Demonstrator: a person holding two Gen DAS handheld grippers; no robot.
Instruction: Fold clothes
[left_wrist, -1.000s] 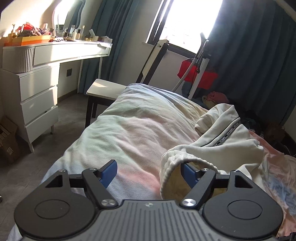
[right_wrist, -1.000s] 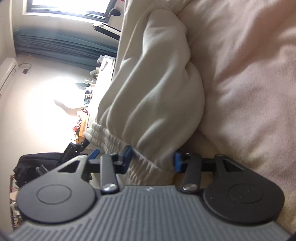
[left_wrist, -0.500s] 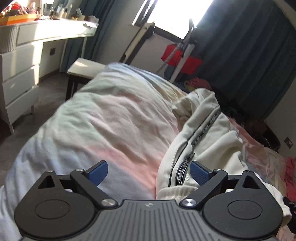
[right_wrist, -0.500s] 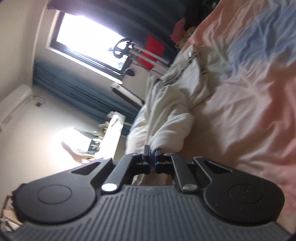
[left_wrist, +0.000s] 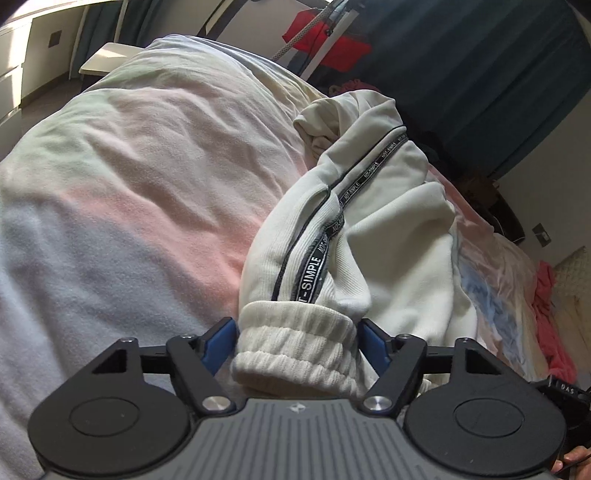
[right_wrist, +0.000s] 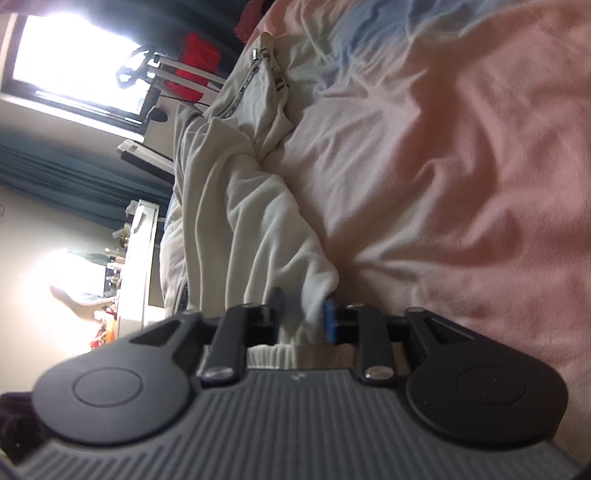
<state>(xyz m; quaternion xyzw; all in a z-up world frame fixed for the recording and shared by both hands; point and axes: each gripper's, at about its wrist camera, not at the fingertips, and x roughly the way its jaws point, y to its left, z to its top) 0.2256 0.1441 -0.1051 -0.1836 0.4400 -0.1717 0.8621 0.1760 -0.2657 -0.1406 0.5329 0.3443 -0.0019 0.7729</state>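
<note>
Left gripper (left_wrist: 297, 341): jaws had just been closing; blue pads sat at either side of the ribbed cuff (left_wrist: 295, 347), apparently touching its edges with no clear squeeze.
Right gripper (right_wrist: 304, 317): jaws had just been opening; white cloth lay between the pads, blurred, so pressing or loose could not be told.
Garment (left_wrist: 369, 229): cream jacket, crumpled lengthwise on the bed; sleeve with a black lettered stripe (left_wrist: 321, 254) ran from the cuff up toward the far end.
Zip end (right_wrist: 266, 74): seen from the right wrist view, lying at the far edge of the cloth, on the cover.
Bed cover (left_wrist: 129, 177): pastel pink, blue and pale green, wrinkled; broad bare stretch on the picture's left of the sleeve.
Right wrist view, open room: wide pink cover (right_wrist: 461, 166) beside the cloth, bare to the frame edge.
Bed's far edge: dark curtain (left_wrist: 480, 74) and red item (left_wrist: 328, 40) close behind.
Side edge: white chair seat (left_wrist: 107, 55) just beside the bed.
Other clutter: pink cloth (left_wrist: 554, 314) at the right rim.
</note>
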